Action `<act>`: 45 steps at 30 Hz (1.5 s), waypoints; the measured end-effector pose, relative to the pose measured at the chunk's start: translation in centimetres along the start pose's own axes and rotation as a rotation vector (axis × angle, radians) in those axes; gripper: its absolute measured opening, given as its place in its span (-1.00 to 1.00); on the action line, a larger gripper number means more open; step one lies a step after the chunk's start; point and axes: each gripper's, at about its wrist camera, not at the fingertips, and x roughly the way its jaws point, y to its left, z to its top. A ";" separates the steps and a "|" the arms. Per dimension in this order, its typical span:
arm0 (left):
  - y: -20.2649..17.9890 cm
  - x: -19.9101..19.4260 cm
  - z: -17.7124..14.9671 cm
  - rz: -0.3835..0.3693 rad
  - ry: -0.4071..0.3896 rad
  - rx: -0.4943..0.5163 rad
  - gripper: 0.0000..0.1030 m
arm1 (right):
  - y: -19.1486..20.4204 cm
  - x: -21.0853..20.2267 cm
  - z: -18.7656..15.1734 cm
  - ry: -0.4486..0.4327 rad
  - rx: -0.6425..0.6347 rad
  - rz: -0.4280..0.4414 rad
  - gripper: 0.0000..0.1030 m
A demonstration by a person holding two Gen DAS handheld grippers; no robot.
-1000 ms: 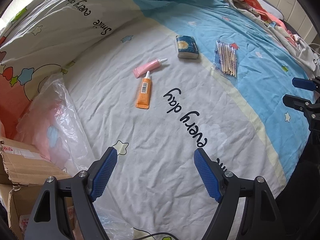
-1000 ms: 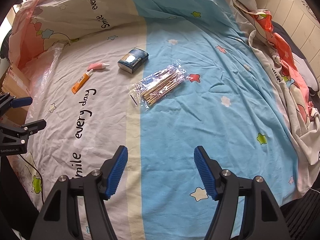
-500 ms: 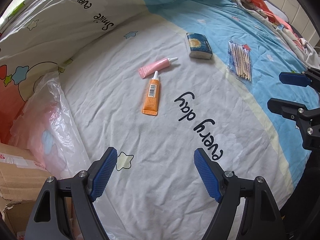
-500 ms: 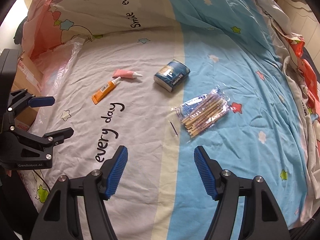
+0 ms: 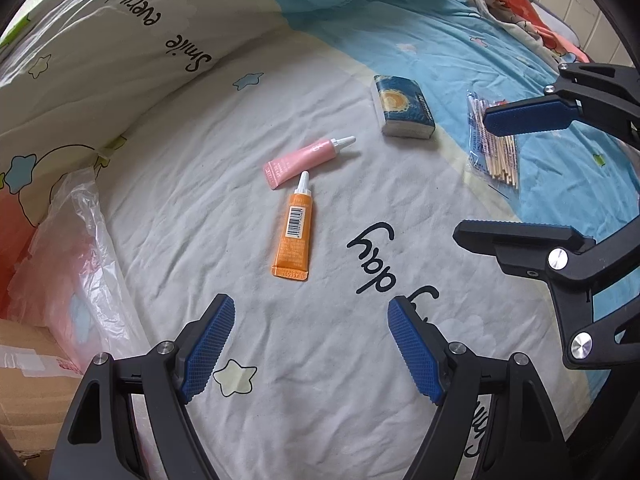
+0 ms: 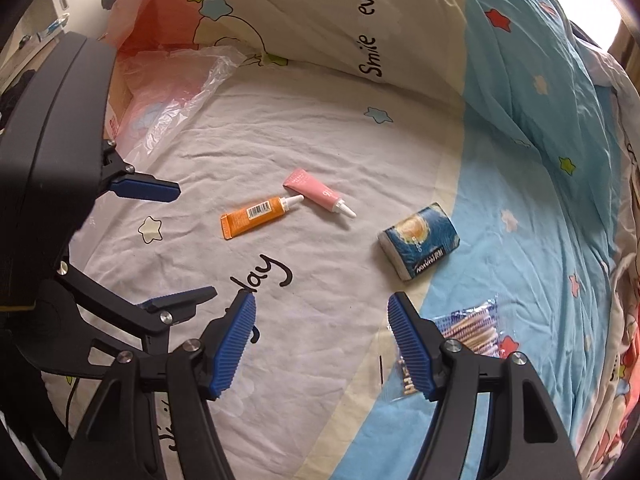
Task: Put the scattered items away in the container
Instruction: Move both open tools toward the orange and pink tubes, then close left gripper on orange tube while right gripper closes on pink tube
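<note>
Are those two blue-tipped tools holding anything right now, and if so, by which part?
Nothing is held. The left tool and right tool both hang open above the bedsheet, with only fabric showing between their fingers.

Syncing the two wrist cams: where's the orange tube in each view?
Left wrist: orange tube at centre, upright in the picture, cap up, just below the pink tube.
Right wrist: orange tube left of centre, nearly level, cap pointing right.
Shared landmark: the blue tissue pack.
</note>
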 end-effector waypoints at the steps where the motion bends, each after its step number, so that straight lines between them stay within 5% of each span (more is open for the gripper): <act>1: 0.1 0.1 0.1 0.001 -0.002 -0.002 0.58 | 0.0 0.2 0.3 -0.006 -0.026 0.015 0.26; 21: -0.6 2.0 1.0 0.005 -0.044 0.099 0.58 | -1.0 4.9 5.1 0.057 -0.459 0.154 0.26; 45: 0.5 4.1 2.0 -0.018 -0.076 0.081 0.59 | -3.3 9.4 7.8 0.112 -0.506 0.247 0.26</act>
